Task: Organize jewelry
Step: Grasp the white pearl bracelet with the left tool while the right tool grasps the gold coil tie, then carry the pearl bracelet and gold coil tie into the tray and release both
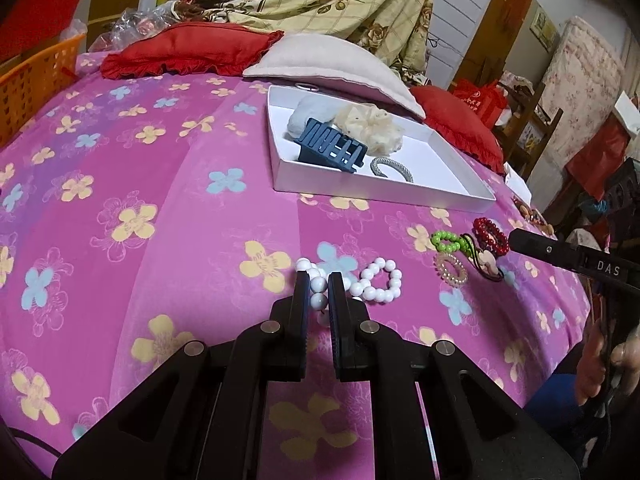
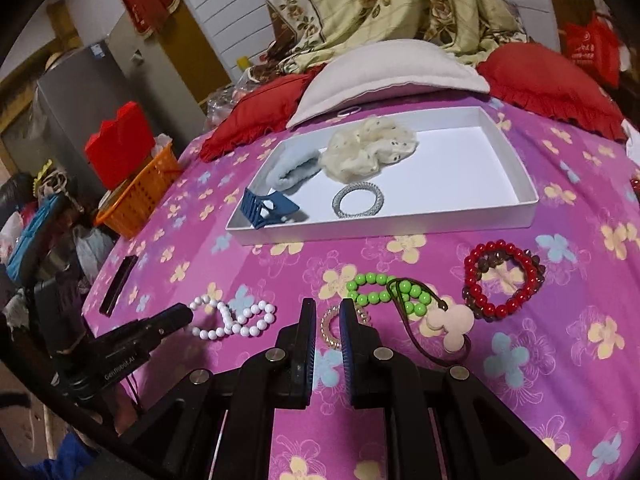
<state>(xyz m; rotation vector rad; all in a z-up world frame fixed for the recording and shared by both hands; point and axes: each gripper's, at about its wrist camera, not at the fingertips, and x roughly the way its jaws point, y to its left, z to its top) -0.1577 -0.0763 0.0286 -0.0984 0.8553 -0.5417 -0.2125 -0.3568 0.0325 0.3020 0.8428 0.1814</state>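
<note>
While both claws sit low over a pink flowered bedspread [image 1: 160, 184], the jewelry lies split between a box and the cloth.

Left gripper [image 1: 319, 280]: jaws nearly closed, pinching beads of the white bead bracelet [image 1: 380, 280] at its near end; the rest of the strand loops to the right on the cloth.

Right gripper [image 2: 327, 308]: jaws drawn close together, gripping the rim of the clear pink spiral hair tie [image 2: 332, 328], which shows in the narrow gap and to either side of the fingers.

White tray [image 2: 516, 204]: an open shallow box farther back on the bedspread, in front of a pale cushion [image 2: 392, 72] flanked by red cushions.

Inside the tray: a blue hair claw [image 2: 268, 208] in the near left corner, a pale blue fuzzy band [image 2: 292, 172] behind it, a cream scrunchie [image 2: 368, 148] and a silver mesh bangle [image 2: 358, 200].

On the cloth: a green bead bracelet [image 2: 384, 292] just beyond the right fingertips, a dark cord with a pale pendant [image 2: 448, 324] lying across it, and a red bead bracelet [image 2: 500, 280] paired with a darker one, farther right.

Left edge: an orange basket [image 2: 140, 196] beside the bed, and a black bar [image 2: 118, 284] on the cloth.
</note>
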